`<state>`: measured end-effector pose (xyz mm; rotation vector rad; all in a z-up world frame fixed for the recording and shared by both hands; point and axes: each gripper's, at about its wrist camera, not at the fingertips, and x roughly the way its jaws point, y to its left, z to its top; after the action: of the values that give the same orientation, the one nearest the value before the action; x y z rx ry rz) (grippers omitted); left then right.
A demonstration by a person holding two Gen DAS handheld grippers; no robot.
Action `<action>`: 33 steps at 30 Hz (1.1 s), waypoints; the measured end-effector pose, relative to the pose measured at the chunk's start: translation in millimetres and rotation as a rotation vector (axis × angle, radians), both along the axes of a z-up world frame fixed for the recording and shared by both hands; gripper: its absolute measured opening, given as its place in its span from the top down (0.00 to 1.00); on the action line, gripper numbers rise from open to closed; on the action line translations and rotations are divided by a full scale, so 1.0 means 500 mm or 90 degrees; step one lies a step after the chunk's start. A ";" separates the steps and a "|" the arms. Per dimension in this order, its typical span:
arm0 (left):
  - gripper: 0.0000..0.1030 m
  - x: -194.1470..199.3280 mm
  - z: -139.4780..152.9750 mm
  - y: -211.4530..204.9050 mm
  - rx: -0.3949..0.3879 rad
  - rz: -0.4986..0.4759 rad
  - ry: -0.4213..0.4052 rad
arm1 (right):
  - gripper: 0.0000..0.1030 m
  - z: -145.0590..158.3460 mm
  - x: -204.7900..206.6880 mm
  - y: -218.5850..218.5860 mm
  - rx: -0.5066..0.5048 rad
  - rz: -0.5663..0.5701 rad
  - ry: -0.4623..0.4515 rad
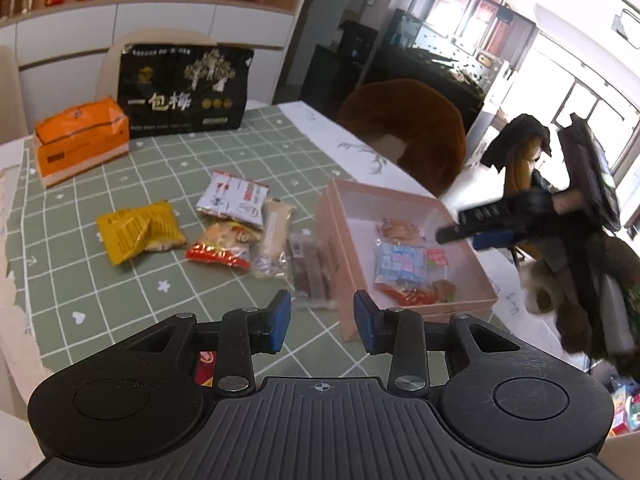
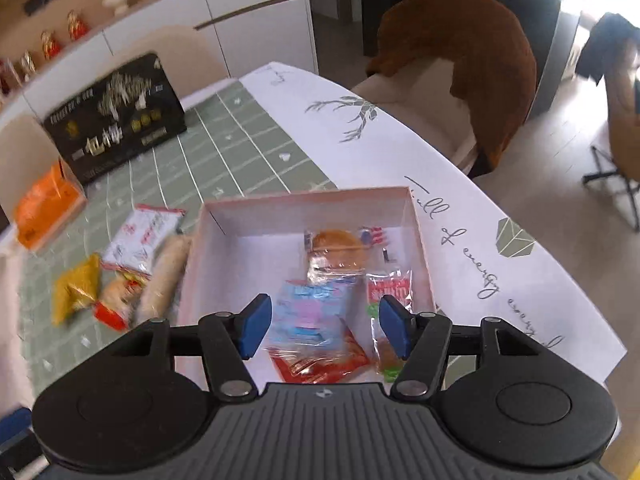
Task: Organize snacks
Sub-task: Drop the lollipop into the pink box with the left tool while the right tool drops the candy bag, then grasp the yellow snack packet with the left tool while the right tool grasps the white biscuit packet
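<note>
Both grippers empty, jaws apart. Left gripper (image 1: 322, 322) hangs above the table (image 1: 224, 140) near the loose snacks; right gripper (image 2: 325, 326) hangs over the pink box (image 2: 308, 200).

Box already holds several packets: a blue packet (image 2: 312, 312), a red wrapper (image 2: 320, 364), a round cake in clear wrap (image 2: 336, 246). Left on the table beside it: yellow packet (image 1: 138, 232), white packet (image 1: 234, 198), red-and-clear packet (image 1: 224, 246), pale roll (image 1: 274, 232), brown bar (image 1: 310, 268).

Risks, as I judge them:
- Brown bar lies tight against the box wall, so the left gripper could hit the wall and shove the box.
- Loose packets overlap; a pinch may drag two.
- Slick, puffy wrappers could slip from the pads.
- Right view is blurred, so that gripper looks to be moving; the two grippers could collide over the box.
</note>
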<state>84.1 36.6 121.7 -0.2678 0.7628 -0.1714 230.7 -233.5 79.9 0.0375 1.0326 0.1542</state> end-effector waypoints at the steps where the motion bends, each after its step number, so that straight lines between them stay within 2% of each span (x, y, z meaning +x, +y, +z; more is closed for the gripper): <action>1: 0.62 0.007 -0.006 0.003 -0.004 -0.001 0.002 | 0.42 -0.006 -0.009 0.003 -0.005 0.008 0.004; 5: 0.62 0.039 -0.020 0.025 -0.020 -0.017 -0.011 | 0.42 -0.012 -0.065 -0.004 -0.005 0.012 0.010; 7: 0.62 0.052 -0.026 0.054 -0.021 -0.006 -0.022 | 0.41 -0.008 -0.103 -0.016 0.006 0.002 0.006; 13: 0.62 0.099 -0.060 0.184 0.000 0.131 -0.006 | 0.41 -0.051 -0.167 -0.031 0.028 -0.043 0.023; 16: 0.62 0.129 -0.071 0.248 0.013 0.201 -0.012 | 0.41 -0.066 -0.189 -0.029 0.029 -0.045 0.012; 18: 0.62 0.153 -0.084 0.284 0.016 0.238 0.007 | 0.41 -0.069 -0.204 -0.030 0.025 -0.040 0.002; 21: 0.62 0.192 -0.119 0.324 -0.030 0.280 0.059 | 0.41 -0.073 -0.223 -0.031 0.015 -0.026 -0.010; 22: 0.62 0.205 -0.127 0.323 -0.037 0.268 0.064 | 0.41 -0.074 -0.227 -0.032 0.008 -0.022 -0.013; 23: 0.62 0.224 -0.132 0.315 -0.021 0.243 0.066 | 0.41 -0.077 -0.230 -0.032 -0.001 -0.018 -0.017; 26: 0.62 0.274 -0.129 0.280 0.098 0.171 0.050 | 0.41 -0.086 -0.232 -0.036 -0.021 -0.012 -0.017; 27: 0.62 0.289 -0.129 0.275 0.120 0.142 0.043 | 0.41 -0.088 -0.233 -0.038 -0.021 -0.011 -0.016; 30: 0.59 0.323 -0.152 0.275 0.117 0.054 0.084 | 0.41 -0.085 -0.236 -0.047 -0.008 -0.007 -0.021; 33: 0.58 0.305 -0.160 0.271 0.109 0.004 0.088 | 0.41 -0.074 -0.232 -0.045 0.008 0.016 -0.025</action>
<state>236.7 172.3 41.8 -0.1202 0.9087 -0.0818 114.9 -256.1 43.1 0.0330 0.9929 0.1847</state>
